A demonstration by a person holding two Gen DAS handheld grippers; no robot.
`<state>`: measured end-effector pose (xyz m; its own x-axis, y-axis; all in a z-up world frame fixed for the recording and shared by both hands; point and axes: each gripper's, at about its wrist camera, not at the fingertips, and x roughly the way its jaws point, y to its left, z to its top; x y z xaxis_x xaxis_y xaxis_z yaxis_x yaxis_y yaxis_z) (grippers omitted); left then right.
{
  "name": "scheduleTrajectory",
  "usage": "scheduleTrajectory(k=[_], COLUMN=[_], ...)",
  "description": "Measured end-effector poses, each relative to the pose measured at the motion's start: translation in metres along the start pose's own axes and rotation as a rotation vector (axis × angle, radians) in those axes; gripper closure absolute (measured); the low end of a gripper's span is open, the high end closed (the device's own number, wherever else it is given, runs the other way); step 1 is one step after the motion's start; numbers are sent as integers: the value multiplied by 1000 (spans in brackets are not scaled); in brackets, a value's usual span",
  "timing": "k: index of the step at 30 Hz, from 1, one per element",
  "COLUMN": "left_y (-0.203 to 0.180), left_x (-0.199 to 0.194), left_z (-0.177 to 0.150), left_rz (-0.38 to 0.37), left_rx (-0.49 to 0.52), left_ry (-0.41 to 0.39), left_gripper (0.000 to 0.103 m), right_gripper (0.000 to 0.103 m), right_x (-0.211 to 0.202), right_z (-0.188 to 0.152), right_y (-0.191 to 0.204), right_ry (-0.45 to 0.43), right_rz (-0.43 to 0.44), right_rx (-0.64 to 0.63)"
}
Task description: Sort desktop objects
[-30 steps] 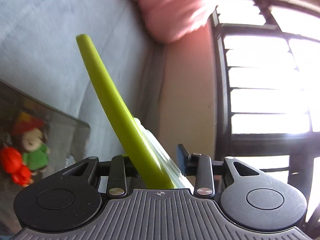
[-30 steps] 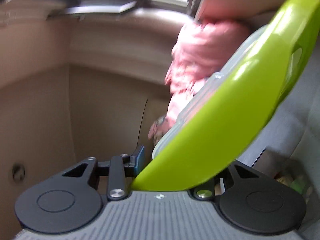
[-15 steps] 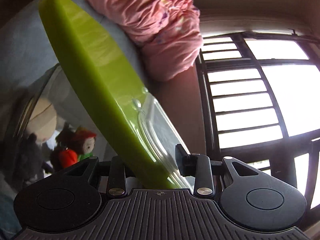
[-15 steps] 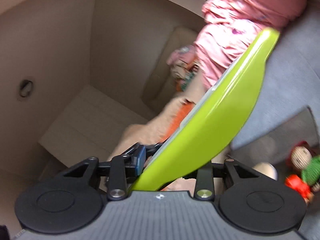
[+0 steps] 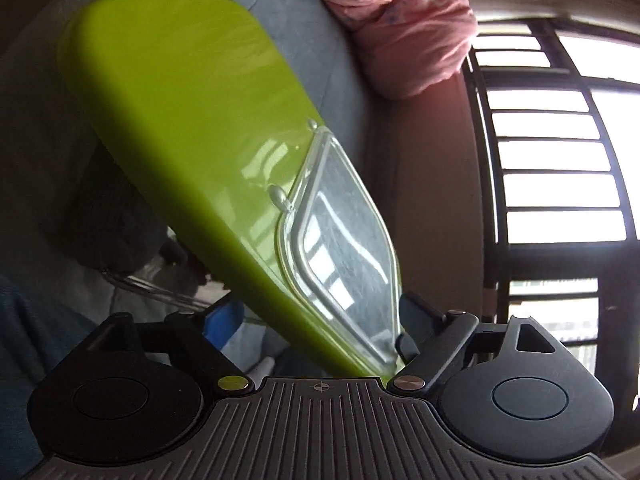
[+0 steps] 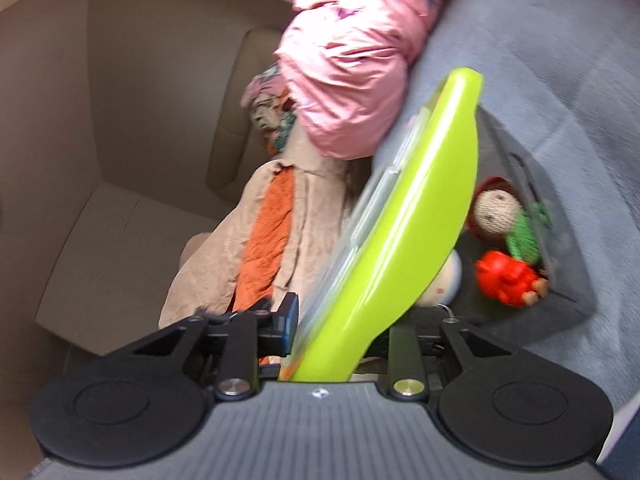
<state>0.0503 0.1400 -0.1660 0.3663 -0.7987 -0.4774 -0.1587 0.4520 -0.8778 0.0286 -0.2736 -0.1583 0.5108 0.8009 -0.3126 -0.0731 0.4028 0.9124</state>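
Note:
A lime-green lid (image 5: 192,120) with a clear window panel (image 5: 344,248) runs tilted between both grippers. My left gripper (image 5: 320,320) is open: its blue left pad (image 5: 224,320) stands clear of the lid, and the lid's edge leans on the right finger (image 5: 416,320). My right gripper (image 6: 344,328) is shut on the lid's (image 6: 408,220) other end. Beneath the lid sits a dark see-through box (image 6: 568,272) holding a knitted doll (image 6: 500,208), a red toy (image 6: 504,280) and a pale round toy (image 6: 444,280).
The box rests on a grey sofa (image 6: 560,60). A pink garment (image 6: 352,80) is piled on the sofa back, with beige and orange cloth (image 6: 264,240) below it. A barred window (image 5: 560,160) is at the right. A dark plush shape (image 5: 108,216) lies in the box.
Both grippers tipped down toward the box and the lid swung over it, showing more of its flat face. The left gripper's fingers spread apart; the right stayed clamped.

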Motion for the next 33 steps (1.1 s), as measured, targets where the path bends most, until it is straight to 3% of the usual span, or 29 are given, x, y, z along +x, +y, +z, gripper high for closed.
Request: scheduleTrajectory(k=[2,4,9,10,14,19,20,21,23,24,25,27,31,33], left_y=[-4,-1,31,41,63,33,30,27,22,21,23,25,25,26], left_x=[-20,-44,-70,-67,-29,29,33,38,43,41,38,33,28,27], left_z=[8,20,79,90,121,135,133,130,126,123,119,114,111,111], left_rz=[-17,10,281,305,237,405,414,424,432,433,430,428,436,450], left_rx=[53,79,65,35,-67,52,68,85,110,115,113,108,100,111], left_ry=[-25,-105,-251,-252,-152,-63,-55,-47,-44,-50,-52,-57,-60,-68], left_gripper=[9,7,5,5,5,5,6,11,12,12,12,12,12,12], right_gripper=[75,77,77,77,76,72,67,54,32,30,31,43,42,31], right_x=[0,-2,-12,-13,-10,1,3,4,3,2,0,-3,3,8], right_z=[3,4,4,4,2,-6,-6,-7,-8,-8,-8,-8,-11,-12], right_y=[-15,-30,-52,-55,-64,-74,-75,-76,-78,-79,-77,-72,-69,-68], right_ry=[-18,-30,-36,-36,-9,39,65,91,148,174,190,217,277,308], right_rz=[-43,-55,-42,-40,-53,-61,-65,-70,-88,-102,-127,-165,-190,-196], right_rx=[36,78,148,159,190,246,258,270,293,294,264,209,224,246])
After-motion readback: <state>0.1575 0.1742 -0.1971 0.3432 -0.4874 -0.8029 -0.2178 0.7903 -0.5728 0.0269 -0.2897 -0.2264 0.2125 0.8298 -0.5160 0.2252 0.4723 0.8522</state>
